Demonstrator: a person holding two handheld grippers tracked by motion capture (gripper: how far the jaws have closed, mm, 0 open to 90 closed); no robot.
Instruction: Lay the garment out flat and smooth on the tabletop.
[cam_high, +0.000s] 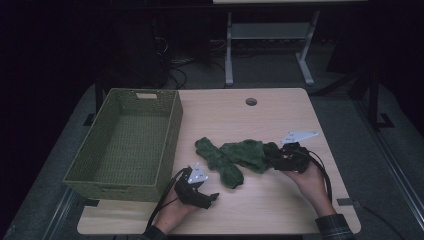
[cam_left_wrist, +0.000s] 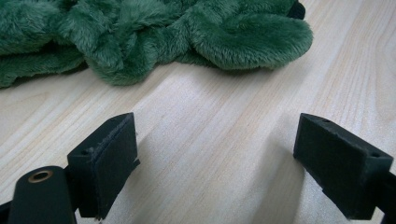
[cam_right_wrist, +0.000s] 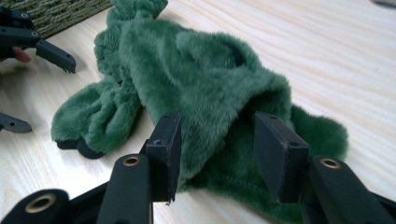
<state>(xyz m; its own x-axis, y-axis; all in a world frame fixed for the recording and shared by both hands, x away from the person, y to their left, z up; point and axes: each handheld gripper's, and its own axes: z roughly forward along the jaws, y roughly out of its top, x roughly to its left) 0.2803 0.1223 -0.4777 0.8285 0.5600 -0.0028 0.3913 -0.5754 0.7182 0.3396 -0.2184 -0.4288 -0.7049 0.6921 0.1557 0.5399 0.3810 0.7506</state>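
A rumpled green plush garment lies across the middle of the light wooden table. My right gripper is at its right end. In the right gripper view the jaws stand part open, with a fold of the plush between them; the pads do not visibly press it. My left gripper rests low near the front edge, just short of the plush's near end. Its jaws are wide open over bare wood, the plush lying beyond them. It also appears far off in the right gripper view.
A green woven basket with nothing in it stands on the left part of the table, close beside the left hand; its corner is seen in the right gripper view. A cable hole sits near the far edge. Dark floor and a desk frame lie beyond.
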